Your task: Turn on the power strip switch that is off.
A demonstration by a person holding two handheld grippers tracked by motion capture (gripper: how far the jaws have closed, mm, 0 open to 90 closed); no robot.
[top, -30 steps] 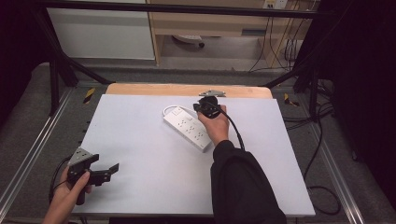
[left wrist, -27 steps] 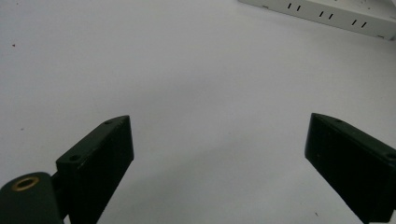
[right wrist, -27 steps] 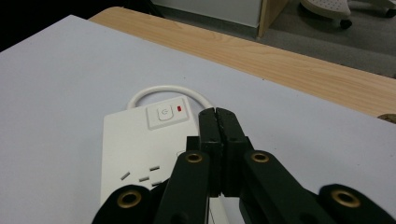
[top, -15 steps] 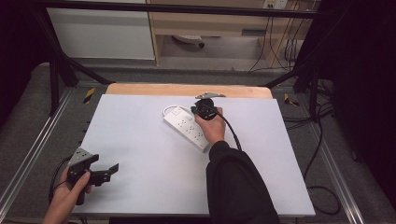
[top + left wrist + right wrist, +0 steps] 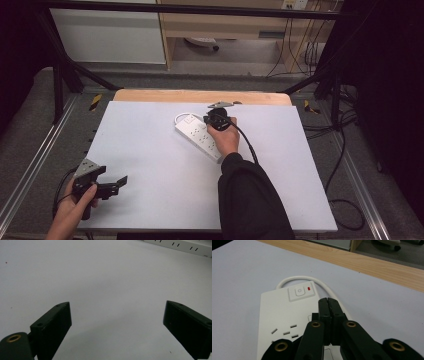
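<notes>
I see a tabletop (image 5: pixel 150 150) with a plain white surface, and a strip of bare light wood showing along its far edge. A white power strip (image 5: pixel 197 136) lies flat on it, toward the far middle, set at a slant to the edges. From the right gripper view I can make out its square switch (image 5: pixel 299 292) with a small red light beside it, and its white cord (image 5: pixel 312 280) curling around that end on the surface.
</notes>
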